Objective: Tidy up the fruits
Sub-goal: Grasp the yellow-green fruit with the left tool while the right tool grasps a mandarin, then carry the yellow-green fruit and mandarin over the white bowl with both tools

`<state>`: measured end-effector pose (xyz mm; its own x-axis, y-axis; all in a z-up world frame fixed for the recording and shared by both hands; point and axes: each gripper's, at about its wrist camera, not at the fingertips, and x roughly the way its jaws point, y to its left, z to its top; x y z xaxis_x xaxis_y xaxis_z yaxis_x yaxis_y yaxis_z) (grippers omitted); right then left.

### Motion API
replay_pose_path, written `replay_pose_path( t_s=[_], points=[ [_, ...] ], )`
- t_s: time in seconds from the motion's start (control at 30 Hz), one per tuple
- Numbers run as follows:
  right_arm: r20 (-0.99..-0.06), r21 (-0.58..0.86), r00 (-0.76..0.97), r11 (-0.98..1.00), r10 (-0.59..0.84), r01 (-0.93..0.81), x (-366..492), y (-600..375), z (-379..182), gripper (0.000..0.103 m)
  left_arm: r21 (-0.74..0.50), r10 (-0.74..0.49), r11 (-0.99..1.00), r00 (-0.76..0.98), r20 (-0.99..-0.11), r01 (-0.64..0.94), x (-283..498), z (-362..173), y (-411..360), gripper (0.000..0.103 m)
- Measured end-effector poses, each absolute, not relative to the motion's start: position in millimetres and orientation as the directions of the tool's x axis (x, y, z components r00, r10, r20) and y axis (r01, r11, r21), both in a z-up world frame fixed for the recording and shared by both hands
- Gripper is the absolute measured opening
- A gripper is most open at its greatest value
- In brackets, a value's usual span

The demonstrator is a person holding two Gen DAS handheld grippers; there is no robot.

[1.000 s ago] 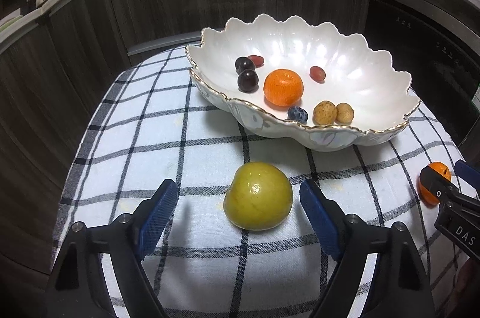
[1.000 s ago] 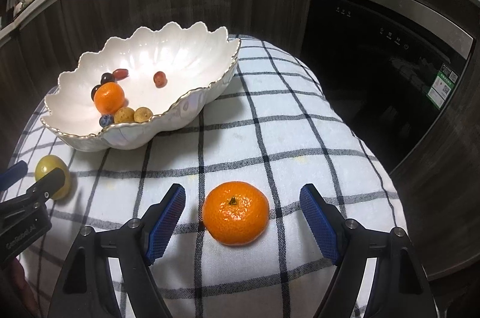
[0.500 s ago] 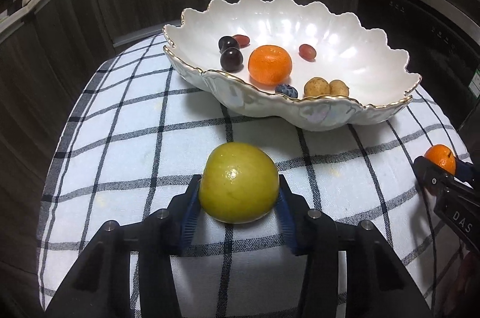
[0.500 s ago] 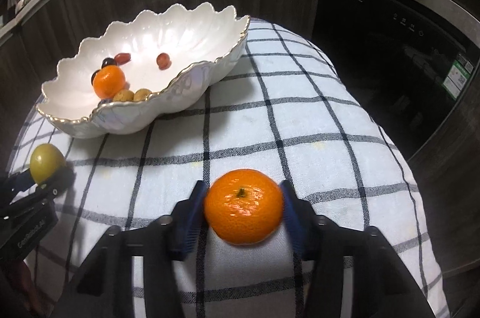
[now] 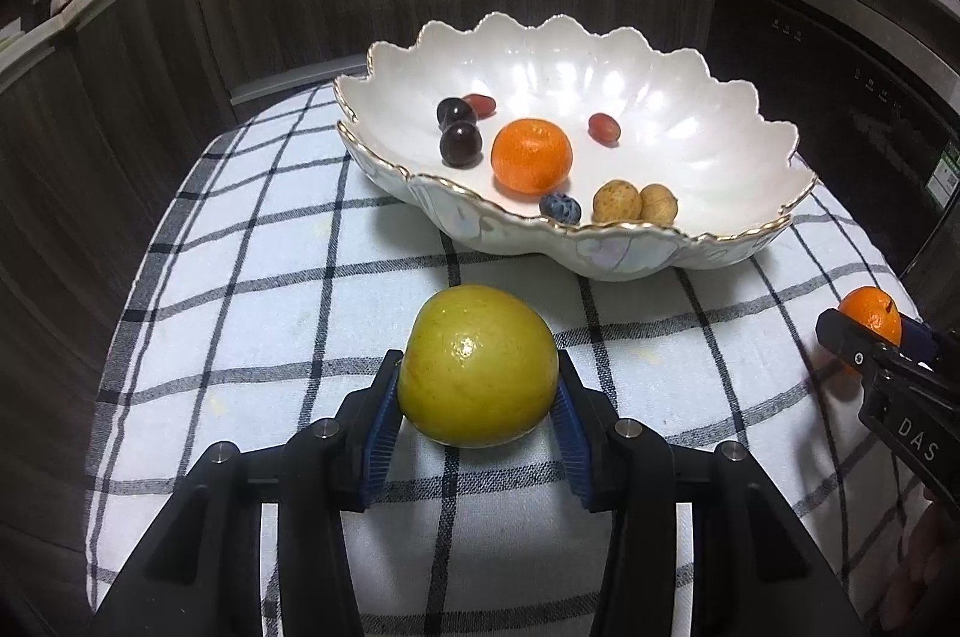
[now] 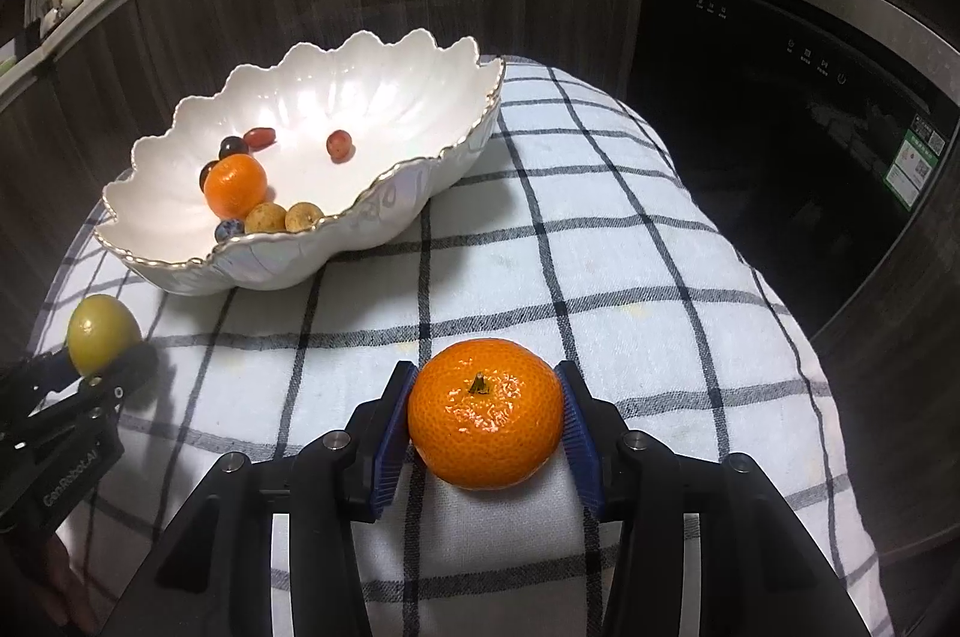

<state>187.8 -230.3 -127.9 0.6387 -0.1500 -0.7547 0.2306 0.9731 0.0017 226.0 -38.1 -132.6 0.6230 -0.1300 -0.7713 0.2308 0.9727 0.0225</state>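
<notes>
Both tongs have clamped since a second ago — left tongs [image 5: 477, 412] now grip the green fruit [image 5: 477, 364], right tongs [image 6: 486, 424] the mandarin [image 6: 486, 415] (both just off the tabletop [image 6: 600, 277]) — ready for the bowl [image 5: 690, 247].

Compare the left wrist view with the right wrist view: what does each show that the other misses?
Only the left wrist view shows the left tongs close up, blue pads pressed on both sides of the yellow-green fruit, and both dark grapes unobstructed.

Only the right wrist view shows the right tongs clamped on the loose mandarin, its stem facing up, plus the dark appliance front at right.

Both show the scalloped white bowl on the checked cloth, holding a mandarin, blueberry and two tan fruits.
</notes>
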Motion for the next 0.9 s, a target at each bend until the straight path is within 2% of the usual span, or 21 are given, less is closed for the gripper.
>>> replay_pose_path(
  t_s=[0.9],
  points=[
    [-0.69,0.014,0.714,0.984,-0.118,0.177,181.8,-223.8,-78.8,0.047,0.02,-0.126,0.979,0.68,-0.722,0.202,208.0,-77.6,-34.0,0.046]
  ],
)
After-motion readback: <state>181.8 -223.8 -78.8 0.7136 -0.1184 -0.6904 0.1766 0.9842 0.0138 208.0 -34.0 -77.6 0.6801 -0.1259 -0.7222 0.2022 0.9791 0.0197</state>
